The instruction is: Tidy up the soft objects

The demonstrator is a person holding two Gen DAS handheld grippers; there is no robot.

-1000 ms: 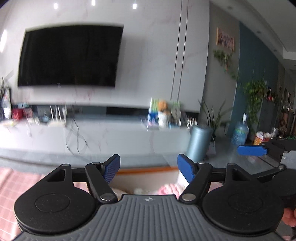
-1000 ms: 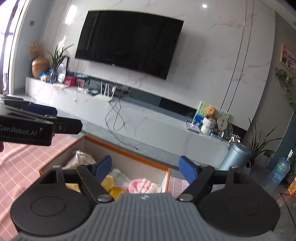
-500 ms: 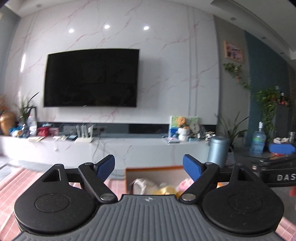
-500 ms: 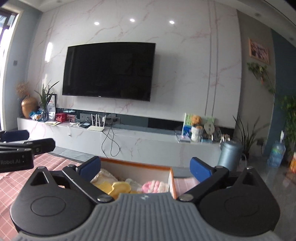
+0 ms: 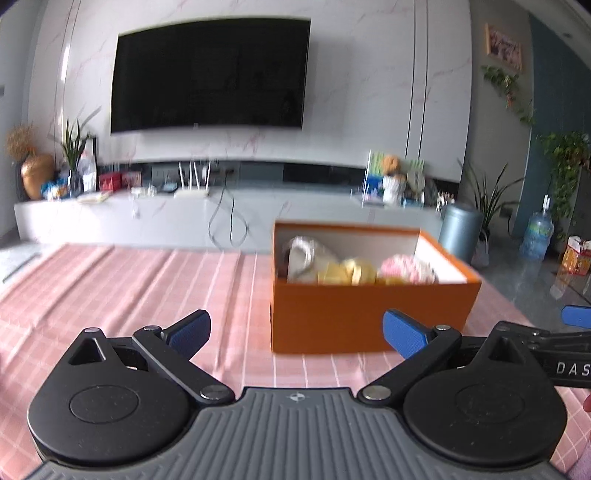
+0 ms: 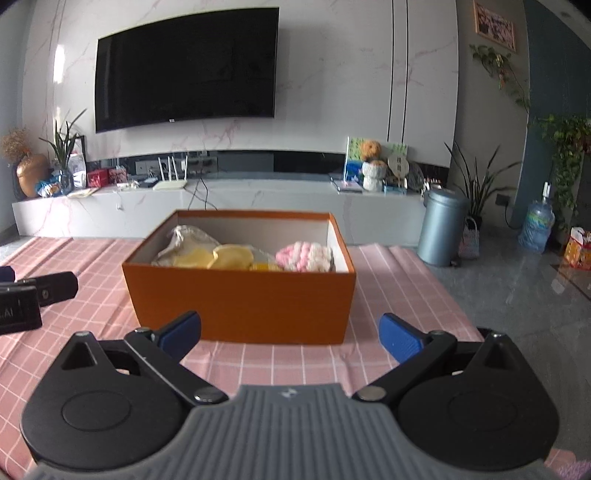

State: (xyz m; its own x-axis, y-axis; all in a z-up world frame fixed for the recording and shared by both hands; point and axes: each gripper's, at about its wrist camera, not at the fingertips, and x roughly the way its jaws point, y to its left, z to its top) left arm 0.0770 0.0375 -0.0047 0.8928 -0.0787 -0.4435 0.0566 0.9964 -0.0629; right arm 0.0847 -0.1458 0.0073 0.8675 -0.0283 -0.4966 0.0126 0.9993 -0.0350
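A big dark television (image 6: pixel 186 66) hangs on the marble-veined wall, with a long white TV console (image 6: pixel 229 206) running beneath it. On the console's left end stands a golden vase (image 6: pixel 31 179) of dried stems beside a leafy plant (image 6: pixel 64 147) and a red box (image 6: pixel 98 178); a white router (image 6: pixel 170 182) with upright antennas sits near the middle, its cables drooping over the front. Towards the right sits a teddy bear (image 6: pixel 371 149) atop a white cylinder. On the floor stand a grey lidded bin (image 6: pixel 441 230), a water jug (image 6: pixel 537 230) and potted greenery (image 6: pixel 565 147). A framed picture (image 6: pixel 494 25) hangs high on the right wall. Pink checked cloth (image 6: pixel 391 291) covers the table.
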